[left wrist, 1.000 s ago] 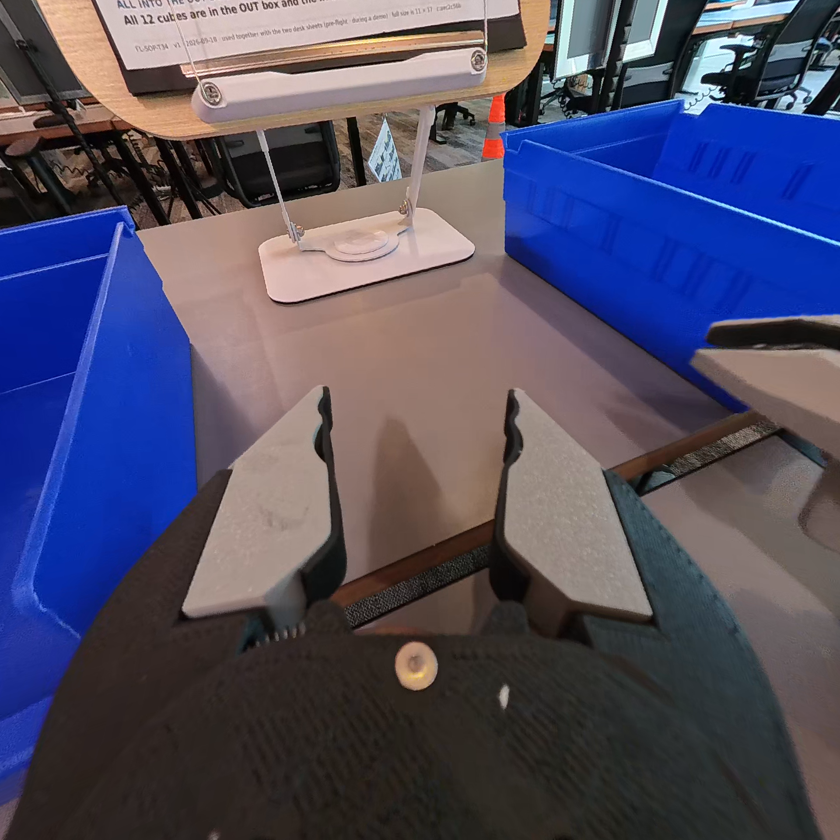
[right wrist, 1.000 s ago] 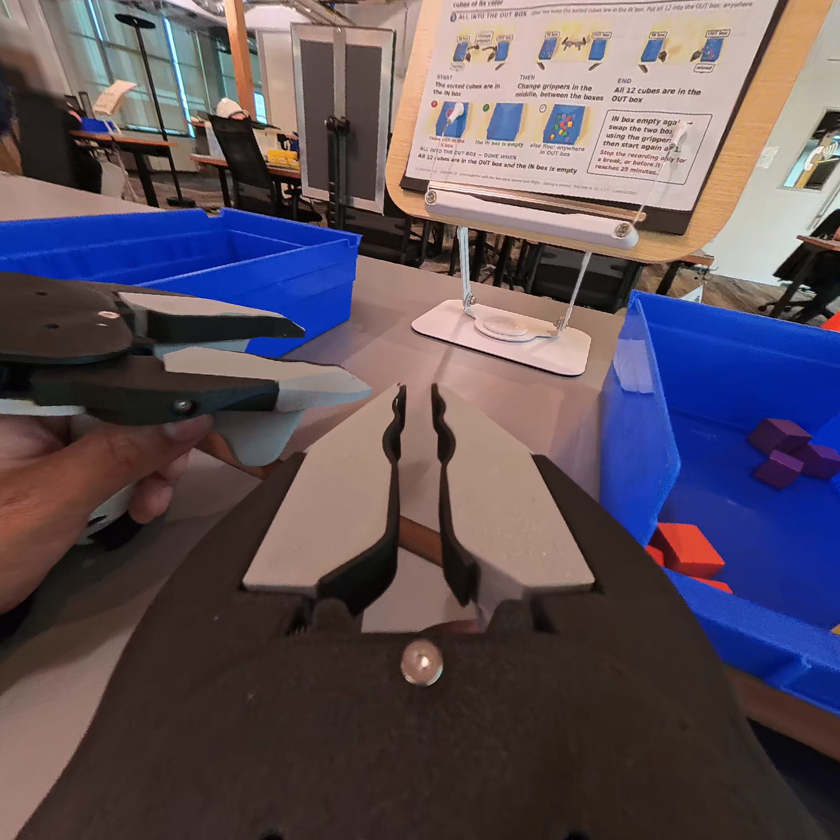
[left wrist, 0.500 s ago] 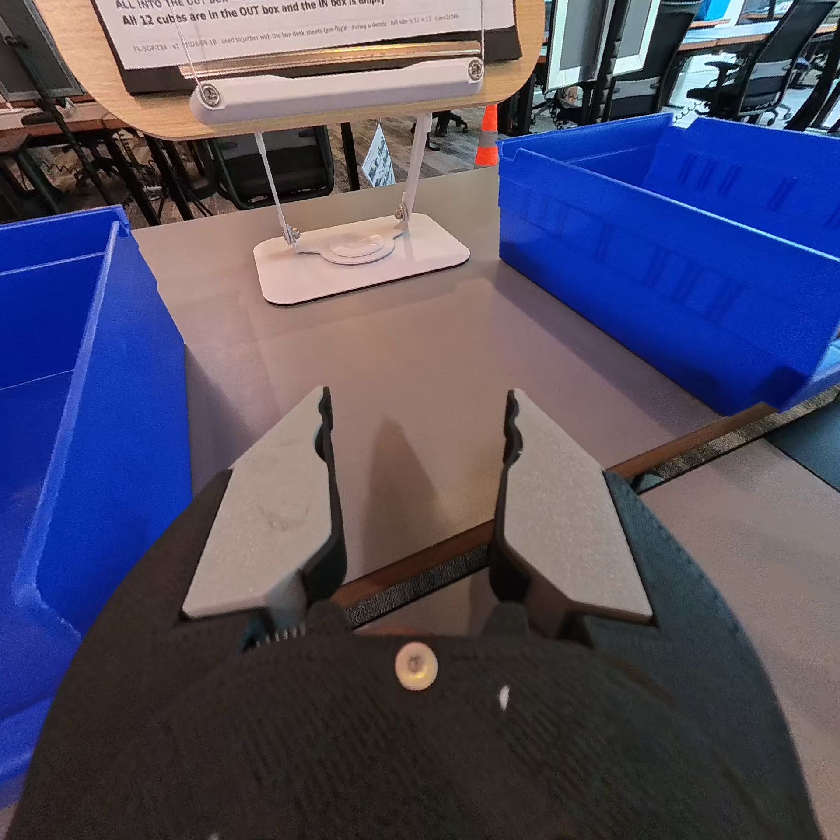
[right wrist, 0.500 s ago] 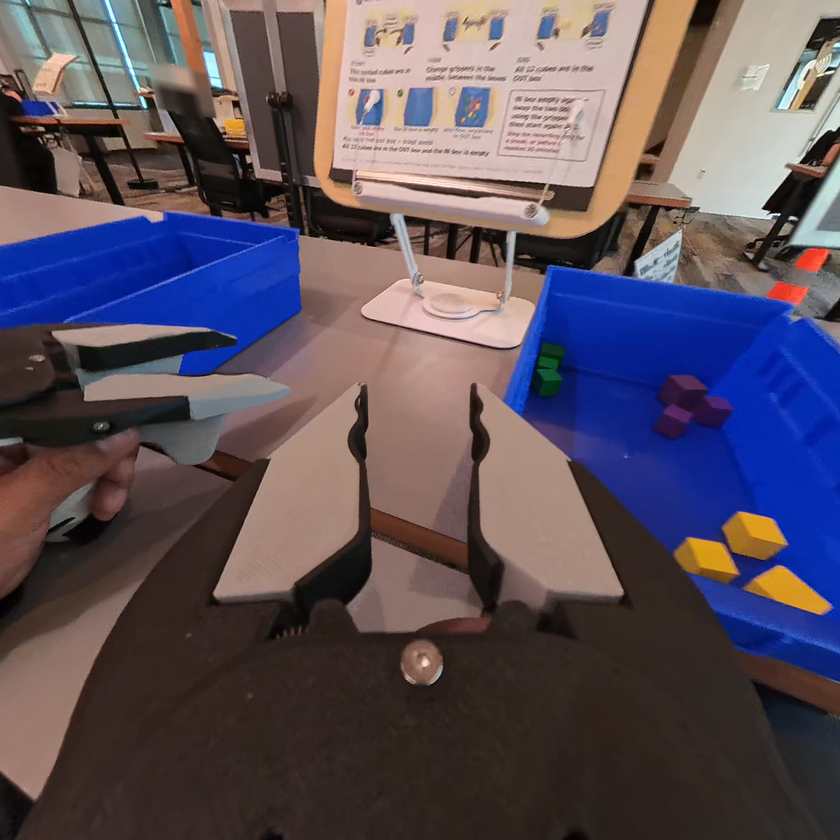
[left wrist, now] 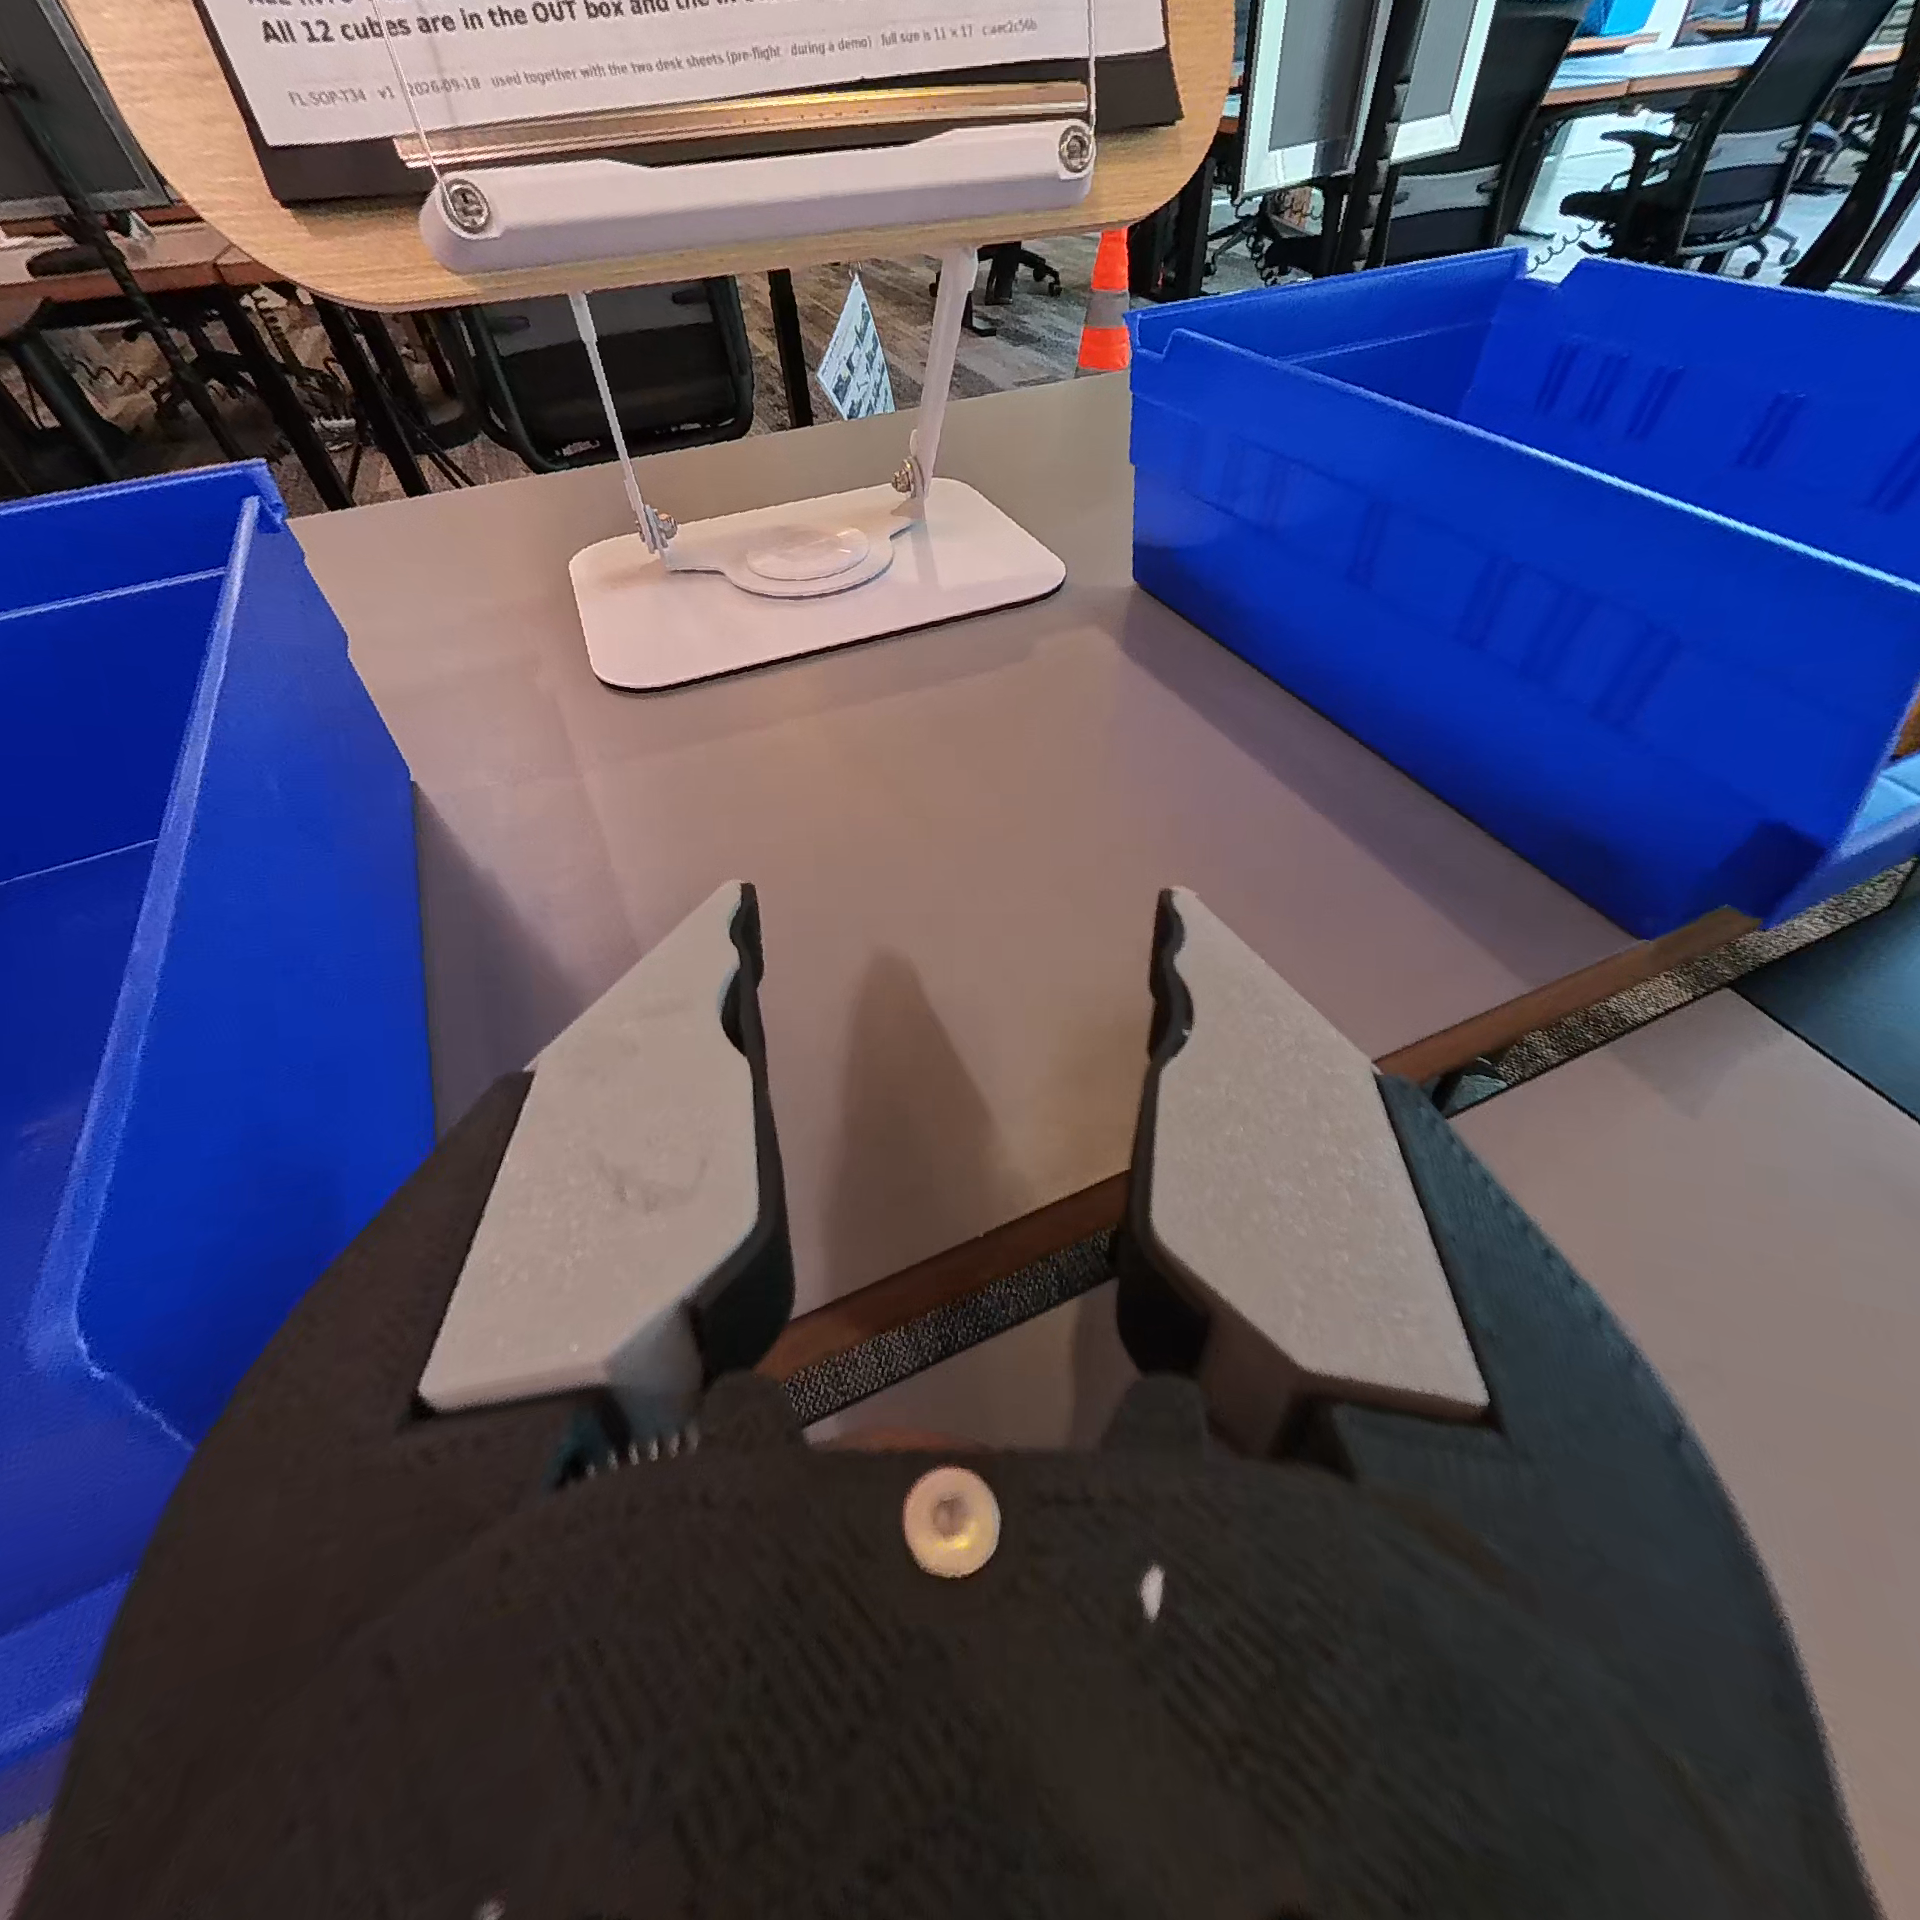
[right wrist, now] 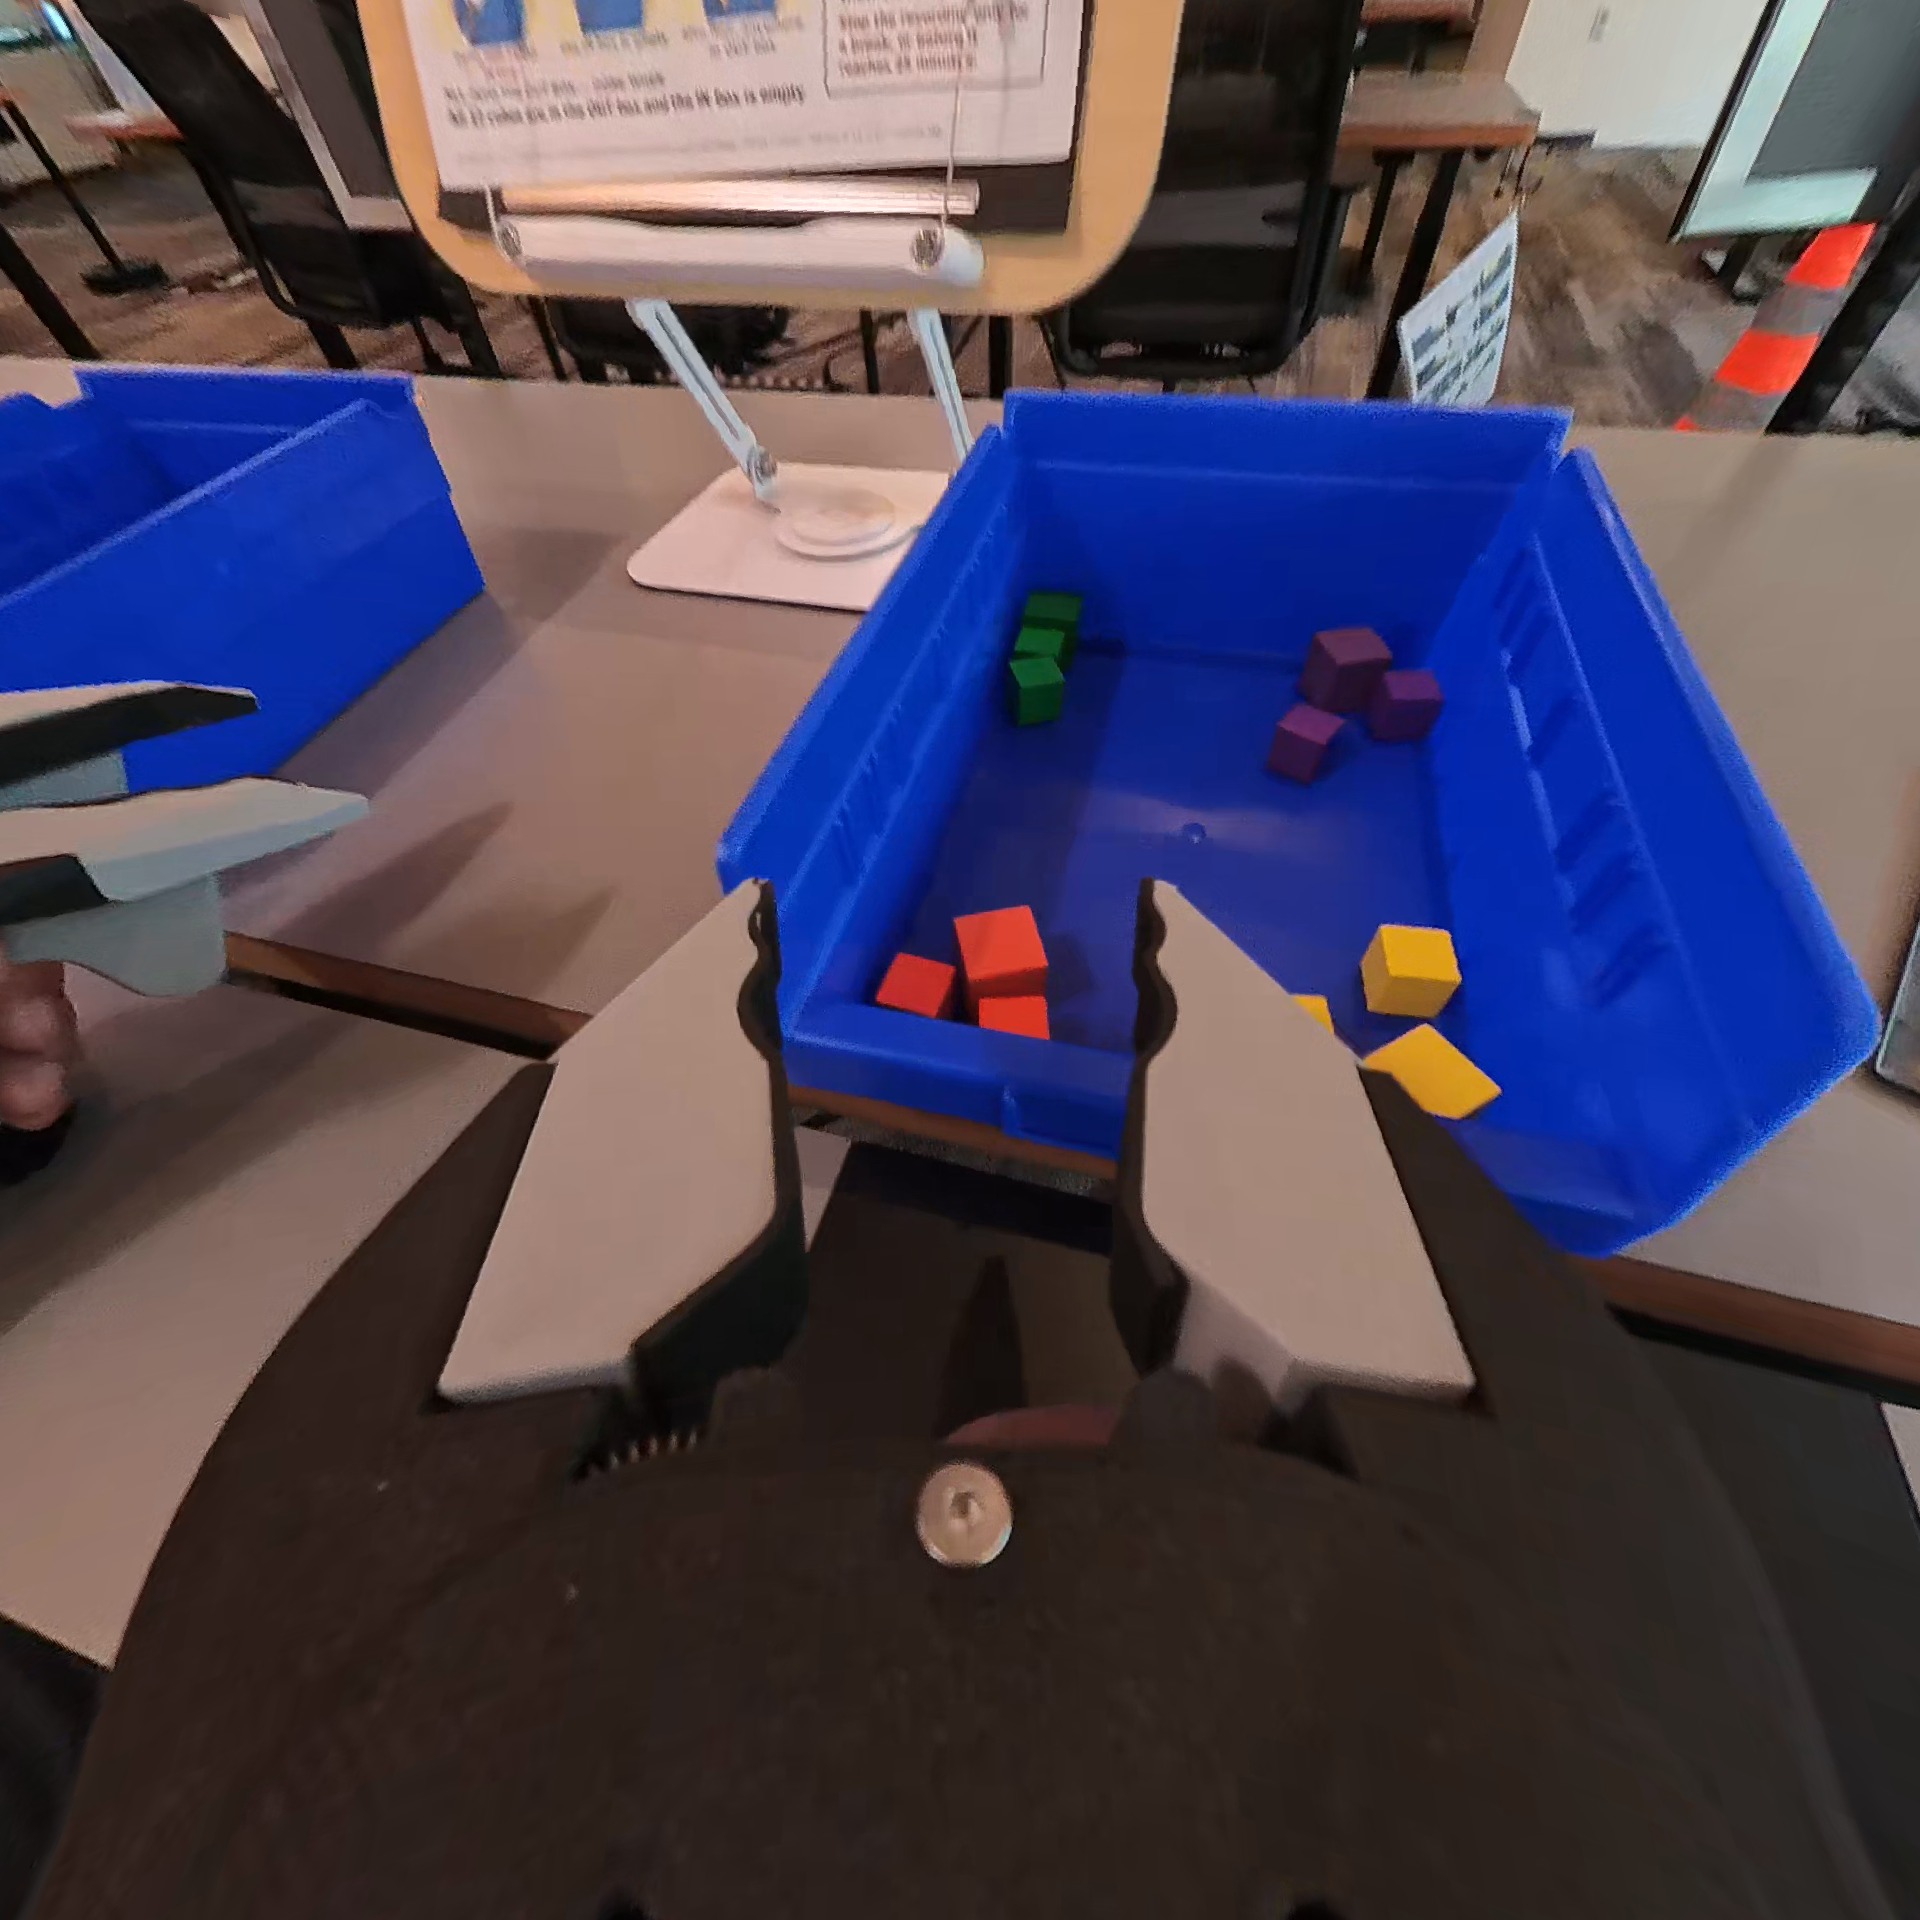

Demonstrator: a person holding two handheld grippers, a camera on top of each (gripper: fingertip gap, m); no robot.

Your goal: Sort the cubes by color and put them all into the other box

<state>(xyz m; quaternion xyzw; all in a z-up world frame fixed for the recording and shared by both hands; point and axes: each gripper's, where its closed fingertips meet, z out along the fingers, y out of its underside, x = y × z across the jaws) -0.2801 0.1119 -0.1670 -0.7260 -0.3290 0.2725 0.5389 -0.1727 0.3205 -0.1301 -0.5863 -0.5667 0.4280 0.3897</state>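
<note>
In the right wrist view a blue box (right wrist: 1621, 831) holds cubes grouped by colour: green cubes (right wrist: 1042, 655) at the far left corner, purple cubes (right wrist: 1351, 696) at the far right, red cubes (right wrist: 987, 966) at the near left, yellow cubes (right wrist: 1408, 971) at the near right. My right gripper (right wrist: 951, 904) is open and empty, above the box's near wall. My left gripper (left wrist: 954, 909) is open and empty over the table between the two boxes; it also shows in the right wrist view (right wrist: 281, 758). A second blue box (right wrist: 239, 540) stands at the left, its visible inside bare (left wrist: 94, 935).
A white stand (left wrist: 821, 582) holding a wooden board with an instruction sheet (right wrist: 748, 135) sits at the back between the boxes. A seam between two grey tabletops (left wrist: 1558, 1029) runs under the grippers. Office chairs, desks and an orange cone (right wrist: 1787, 332) lie behind.
My right gripper has opened, swung right and risen above the box of cubes, leaving the left wrist view. My left gripper stays nearly still and open.
</note>
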